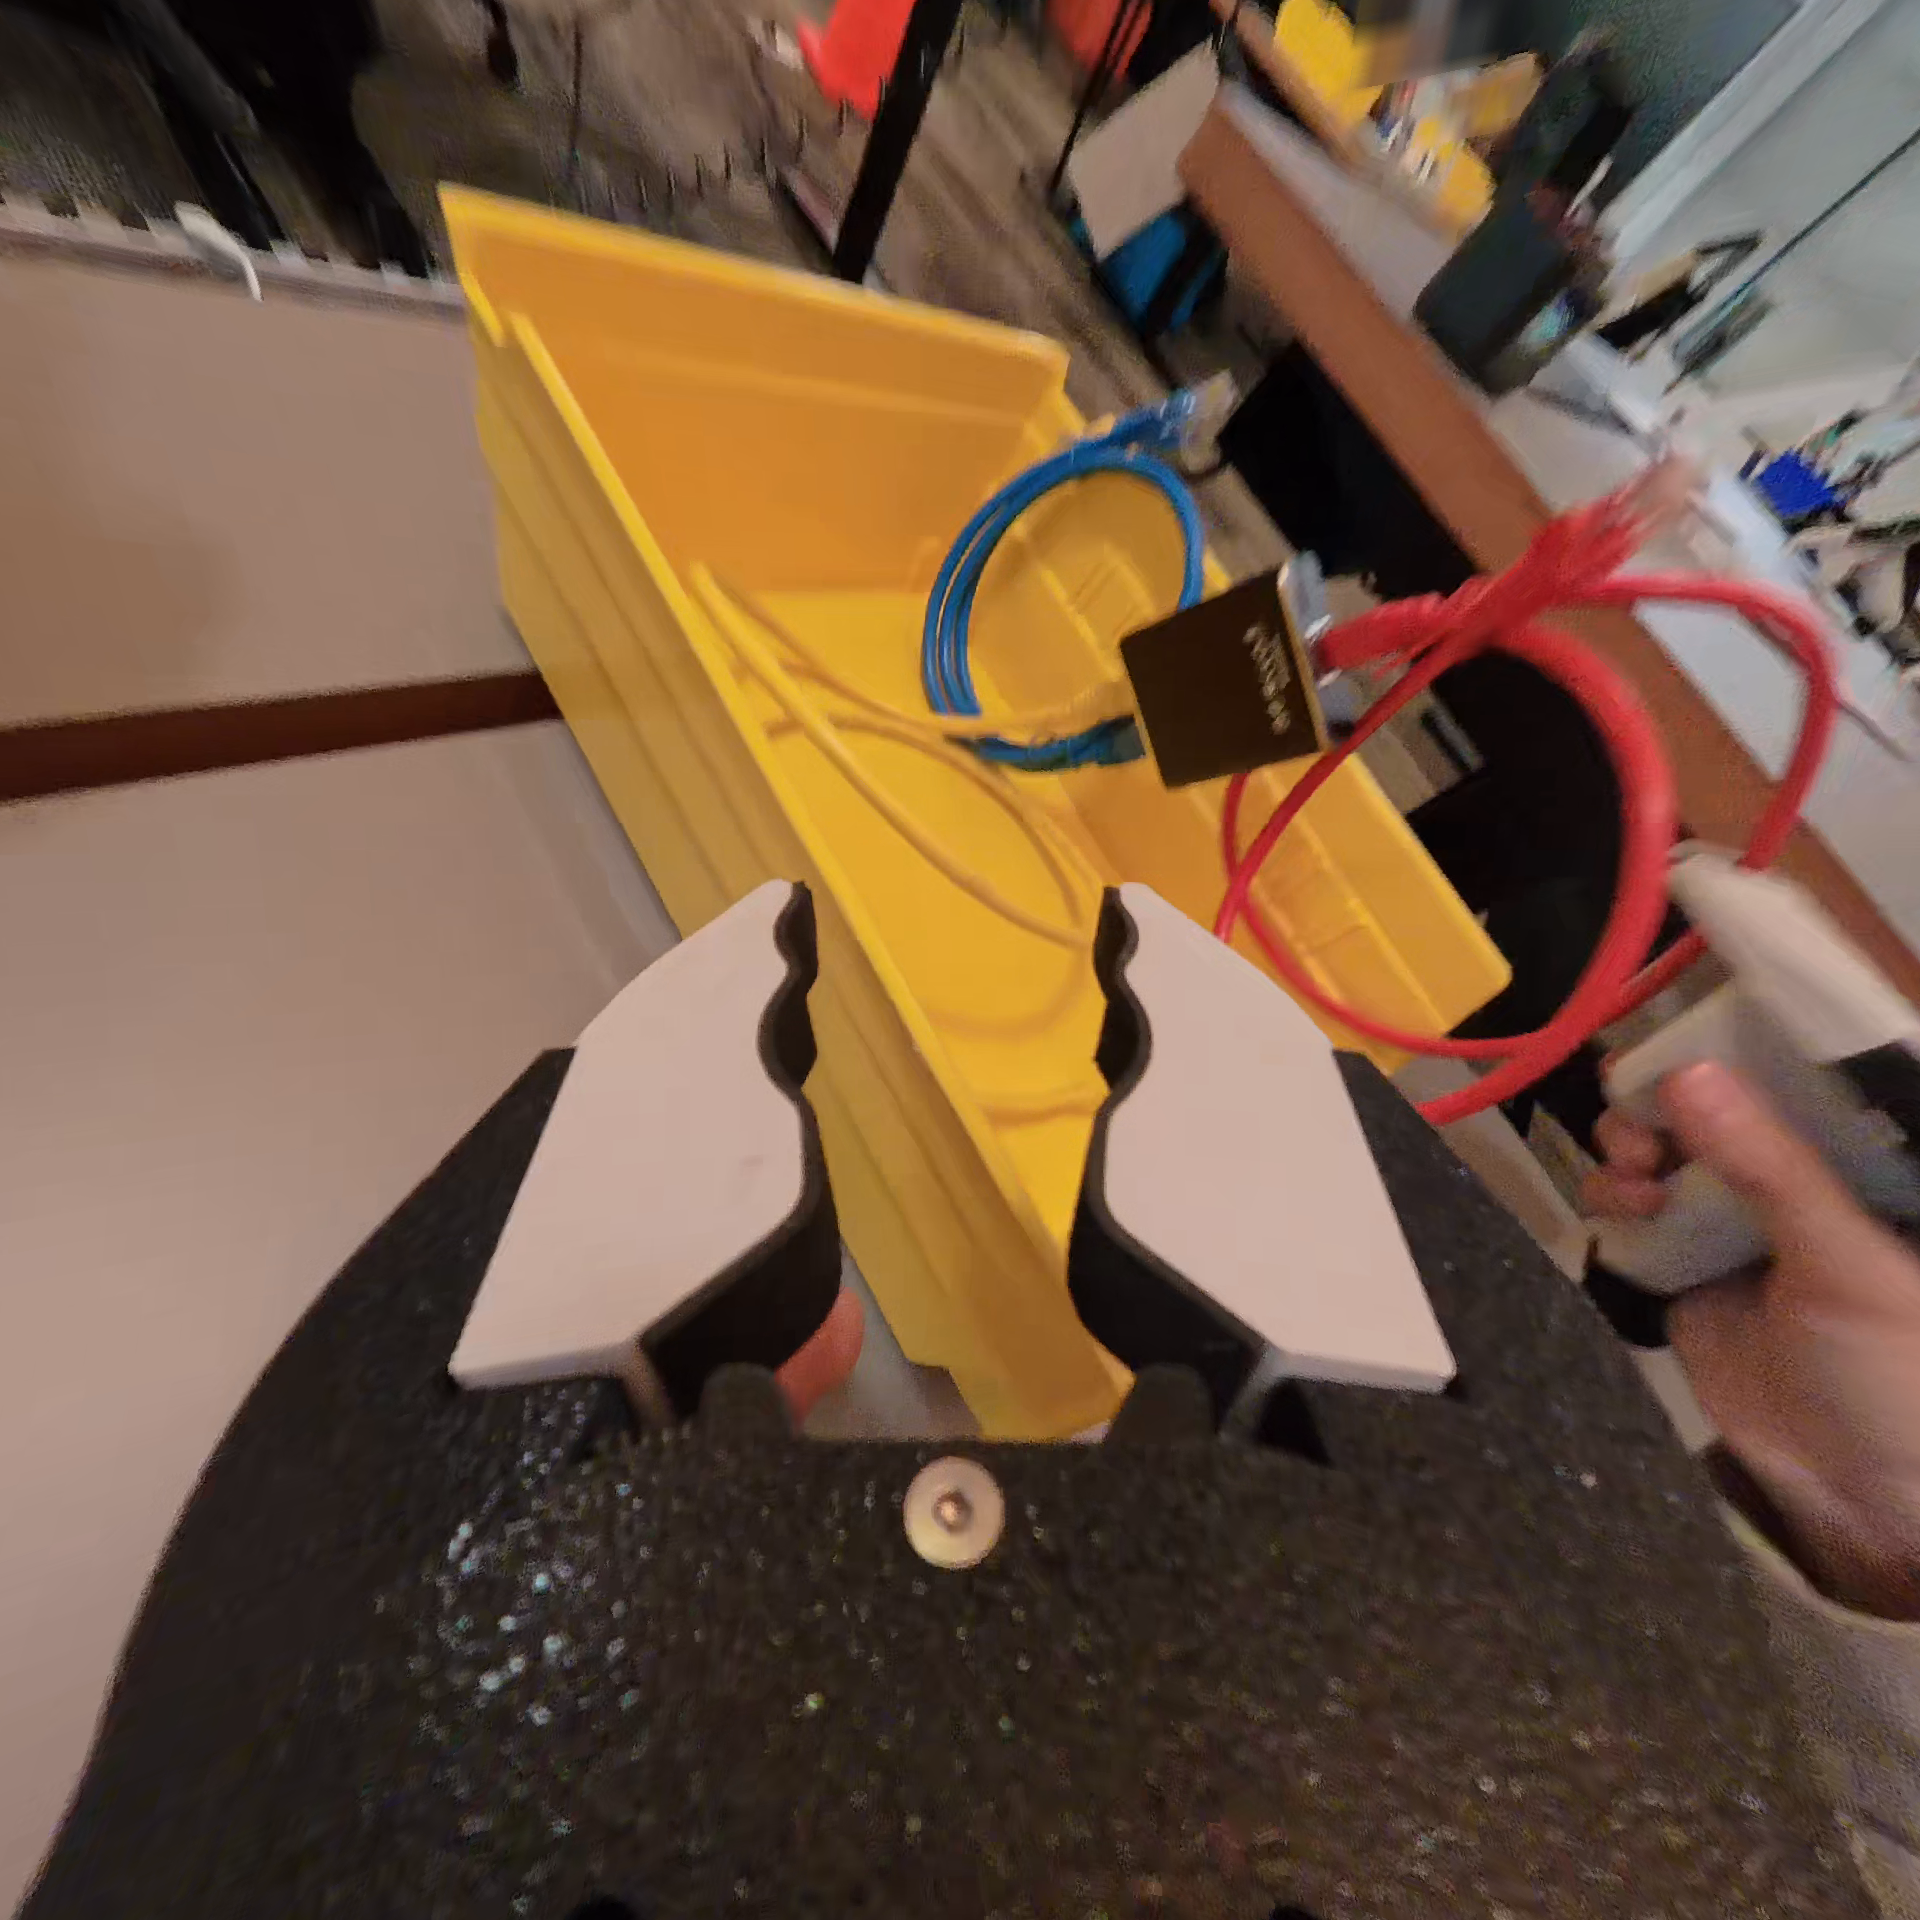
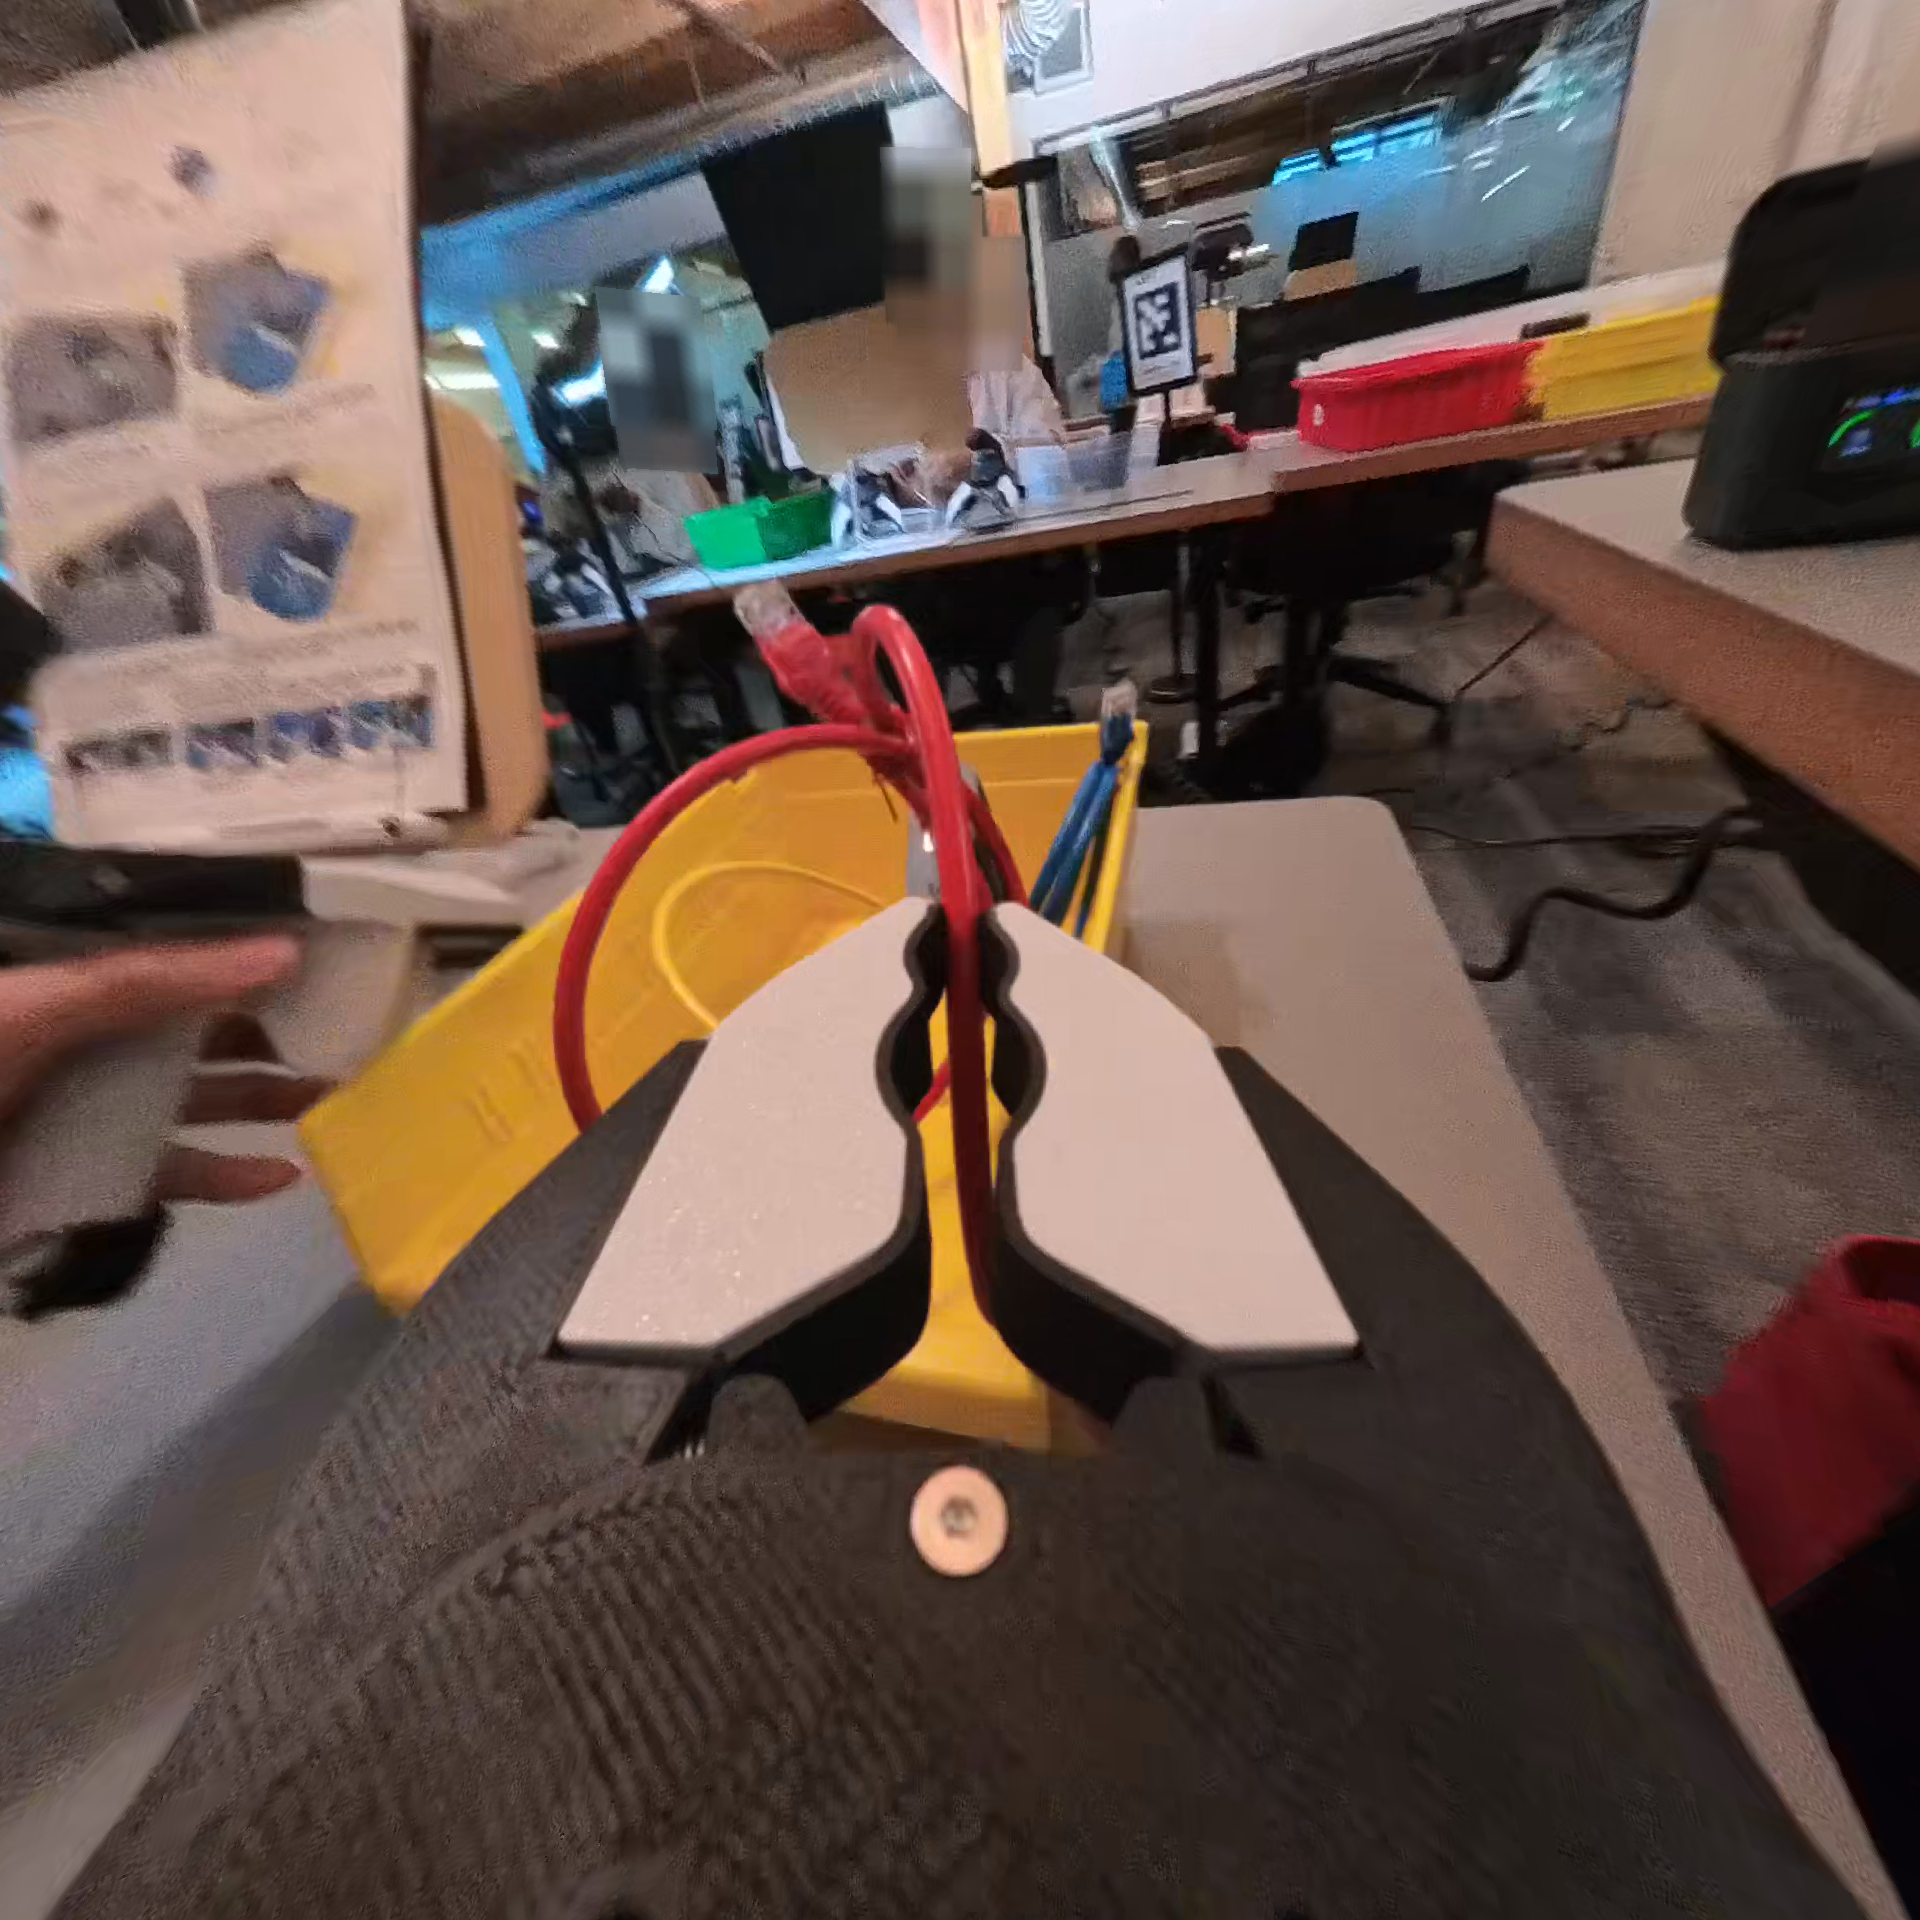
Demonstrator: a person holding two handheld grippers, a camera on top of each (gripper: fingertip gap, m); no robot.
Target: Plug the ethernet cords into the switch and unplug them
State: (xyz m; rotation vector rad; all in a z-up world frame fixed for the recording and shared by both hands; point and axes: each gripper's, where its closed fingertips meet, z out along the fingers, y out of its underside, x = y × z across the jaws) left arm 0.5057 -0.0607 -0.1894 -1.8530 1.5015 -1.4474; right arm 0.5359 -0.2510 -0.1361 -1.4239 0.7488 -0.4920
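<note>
Above the yellow bin, right tongs pinch the red cord, left tongs gape: lift gently, avoiding strain on the switch.

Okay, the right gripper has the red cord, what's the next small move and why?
Probably lift the red cord a little clear of the yellow bin. The right gripper is shut on its loop, one end seems plugged into the black switch, and the left gripper is open, free to steady the switch.
</note>
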